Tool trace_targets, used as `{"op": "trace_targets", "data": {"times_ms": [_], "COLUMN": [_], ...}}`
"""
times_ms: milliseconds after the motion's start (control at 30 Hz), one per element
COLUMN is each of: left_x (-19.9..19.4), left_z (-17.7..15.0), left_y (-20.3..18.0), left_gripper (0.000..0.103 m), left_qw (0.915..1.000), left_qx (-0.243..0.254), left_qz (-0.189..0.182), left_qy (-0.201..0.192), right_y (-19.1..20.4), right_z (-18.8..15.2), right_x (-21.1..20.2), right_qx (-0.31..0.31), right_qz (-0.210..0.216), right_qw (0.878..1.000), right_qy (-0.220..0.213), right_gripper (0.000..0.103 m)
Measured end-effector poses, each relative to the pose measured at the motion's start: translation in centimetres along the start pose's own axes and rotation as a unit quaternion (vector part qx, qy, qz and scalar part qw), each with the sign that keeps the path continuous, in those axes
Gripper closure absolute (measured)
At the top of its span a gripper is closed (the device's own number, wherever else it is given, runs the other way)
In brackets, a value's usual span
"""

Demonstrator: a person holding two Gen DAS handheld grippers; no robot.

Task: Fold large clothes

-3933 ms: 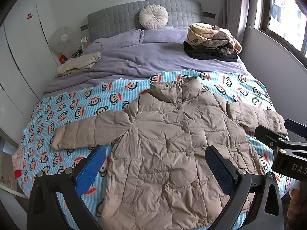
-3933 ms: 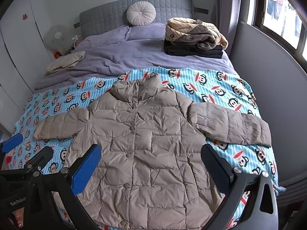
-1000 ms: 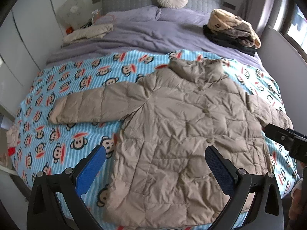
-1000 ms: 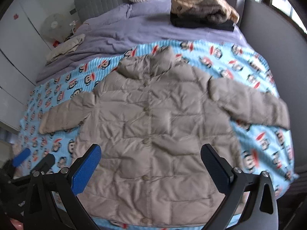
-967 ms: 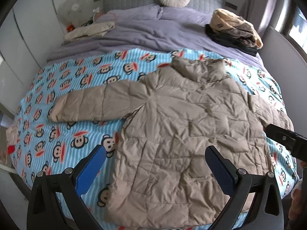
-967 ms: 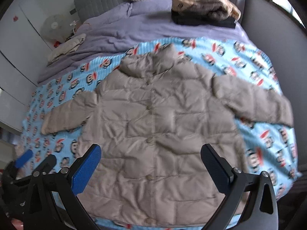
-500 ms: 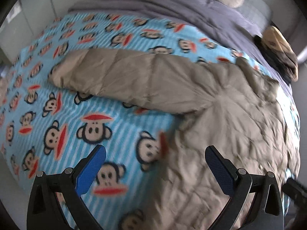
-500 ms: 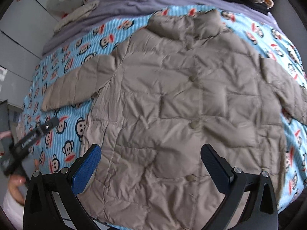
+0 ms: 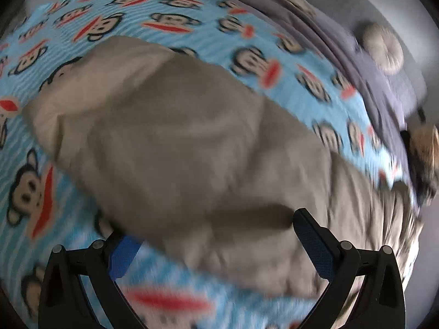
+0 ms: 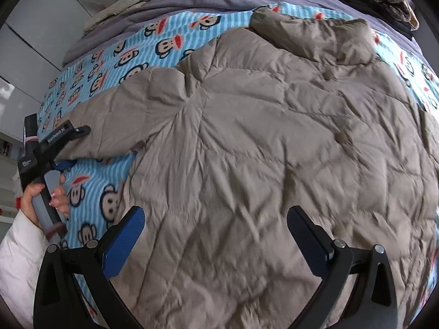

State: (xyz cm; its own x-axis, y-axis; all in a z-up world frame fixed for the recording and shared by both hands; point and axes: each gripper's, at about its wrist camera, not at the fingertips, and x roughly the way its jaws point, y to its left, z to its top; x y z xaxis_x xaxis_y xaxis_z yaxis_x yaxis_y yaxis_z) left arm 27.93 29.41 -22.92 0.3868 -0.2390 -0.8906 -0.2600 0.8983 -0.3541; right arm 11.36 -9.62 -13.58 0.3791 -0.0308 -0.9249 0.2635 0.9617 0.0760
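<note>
My left gripper [image 9: 216, 235] sits wide open around the jacket [image 10: 274, 137] sleeve [image 9: 164, 137], right gripper [image 10: 216, 233] wide open over its body.

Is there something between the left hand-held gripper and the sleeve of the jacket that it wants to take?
Nothing visible is in the way. The left hand-held gripper is open, and the jacket sleeve lies directly before it on the monkey-print blanket.
</note>
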Motion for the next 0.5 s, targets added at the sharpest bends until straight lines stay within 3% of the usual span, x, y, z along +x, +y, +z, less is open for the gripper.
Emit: {"op": "trace_targets", "data": {"times_ms": [167,233,300,367,400,467,500], "left_x": [0.5,0.4,0.5,0.1,-0.4,-2.2,-2.9], "left_z": [3.0,3.4,3.8,3.9,4.0,4.4,4.5], "left_y": [0.8,0.7,0.4,0.5,0.5,-0.3,-0.6], "left_gripper": [0.000,0.014,0.067,0.092,0.092,0.092,0.092], "left_qw": [0.9988,0.9974,0.9980,0.9983,0.9978,0.9960,0.9950], "left_qx": [-0.029,-0.030,-0.011,-0.002,-0.001,0.020,0.027], "left_qz": [0.011,0.027,0.021,-0.024,-0.034,-0.032,-0.035], "left_qy": [-0.039,-0.059,-0.058,-0.053,-0.056,-0.081,-0.089], "right_y": [1.7,2.8,4.0,4.8,5.0,5.3,5.1], "right_z": [3.0,4.4,5.9,6.7,6.9,7.6,7.9], "right_x": [2.1,3.0,4.0,4.6,4.9,6.1,7.2], "right_qx": [-0.009,-0.011,-0.014,-0.011,-0.007,0.005,0.018], "right_qz": [0.018,0.032,0.047,0.058,0.063,0.090,0.112], "right_qw": [1.000,0.999,0.998,0.997,0.997,0.995,0.993], "right_qy": [-0.020,-0.028,-0.035,-0.042,-0.045,-0.040,-0.021], "right_gripper": [0.000,0.000,0.000,0.002,0.008,0.059,0.091]}}
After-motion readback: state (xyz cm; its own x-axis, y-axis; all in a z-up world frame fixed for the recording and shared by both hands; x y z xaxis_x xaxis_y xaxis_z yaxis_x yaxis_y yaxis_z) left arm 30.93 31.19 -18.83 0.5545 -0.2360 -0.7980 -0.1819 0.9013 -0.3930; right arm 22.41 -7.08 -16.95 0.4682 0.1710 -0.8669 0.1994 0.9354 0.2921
